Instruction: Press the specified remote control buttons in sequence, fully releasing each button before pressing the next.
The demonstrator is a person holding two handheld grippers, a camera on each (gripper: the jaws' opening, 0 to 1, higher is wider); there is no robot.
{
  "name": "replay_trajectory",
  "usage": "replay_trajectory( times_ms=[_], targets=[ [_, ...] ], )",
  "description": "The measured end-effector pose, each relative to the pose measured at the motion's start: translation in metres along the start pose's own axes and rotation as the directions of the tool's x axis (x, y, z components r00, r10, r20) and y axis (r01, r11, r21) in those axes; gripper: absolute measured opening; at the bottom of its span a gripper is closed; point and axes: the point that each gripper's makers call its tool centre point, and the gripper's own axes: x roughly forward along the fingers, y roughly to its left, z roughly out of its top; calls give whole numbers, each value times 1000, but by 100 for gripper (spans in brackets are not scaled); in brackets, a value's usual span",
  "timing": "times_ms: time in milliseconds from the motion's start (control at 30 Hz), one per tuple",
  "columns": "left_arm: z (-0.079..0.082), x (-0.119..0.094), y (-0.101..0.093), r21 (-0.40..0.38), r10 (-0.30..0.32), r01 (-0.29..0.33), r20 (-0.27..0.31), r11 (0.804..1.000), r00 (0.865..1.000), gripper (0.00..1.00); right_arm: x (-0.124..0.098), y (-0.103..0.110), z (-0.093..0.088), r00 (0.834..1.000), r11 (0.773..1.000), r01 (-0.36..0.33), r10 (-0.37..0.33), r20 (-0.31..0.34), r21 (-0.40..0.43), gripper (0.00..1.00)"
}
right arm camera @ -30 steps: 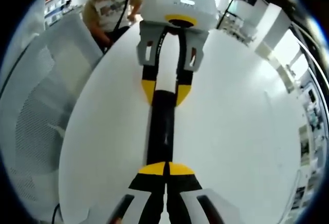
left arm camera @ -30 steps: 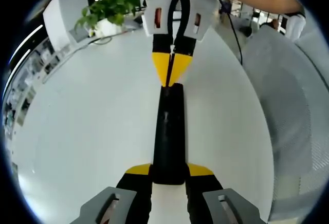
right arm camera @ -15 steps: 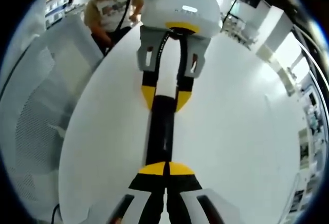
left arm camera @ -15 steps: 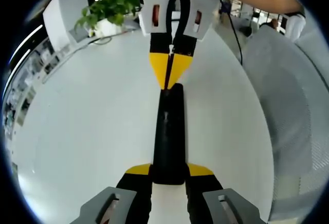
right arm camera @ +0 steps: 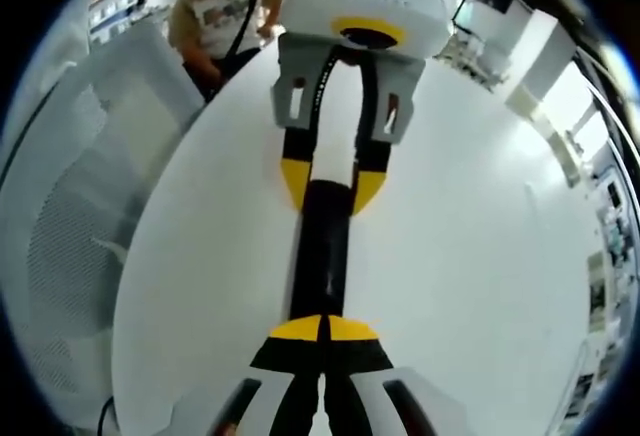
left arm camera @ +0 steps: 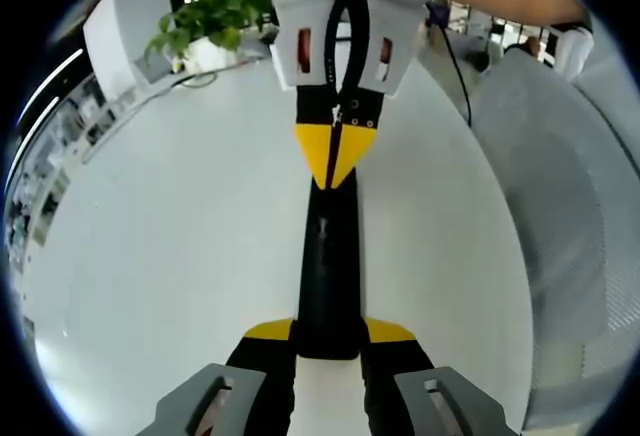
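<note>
Clenched around the near end of the black remote control (left arm camera: 328,266), the left gripper (left arm camera: 328,341) steadied it flat on the white table (left arm camera: 170,256), while the right gripper (right arm camera: 323,328), jaws pressed together into one yellow tip, rested on the remote's far end. Pressing well probably meant driving that tip straight down on one button only, then lifting fully clear before the next, with the left grip firm so nothing slid.
</note>
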Motion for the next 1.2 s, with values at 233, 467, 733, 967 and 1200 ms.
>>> replay_trajectory(
  times_ms=[233,467,733,967,1200],
  targets=[
    [0,0,0,-1,2,-2,2,1000,1000,24,6,2,1,1000,1000,-14,14,-1,-6,0],
    [0,0,0,0,1,-1,1,1000,1000,24,8,2,1,1000,1000,-21,21,-4,-9,0],
    [0,0,0,1,1,-1,2,1000,1000,24,9,3,0,1000,1000,-29,29,4,-1,0],
    [0,0,0,0,2,-2,4,1000,1000,24,11,3,0,999,999,-32,31,-27,-12,0],
    [0,0,0,1,3,-3,6,1000,1000,24,11,2,-1,999,999,-39,40,-30,18,0]
  ],
)
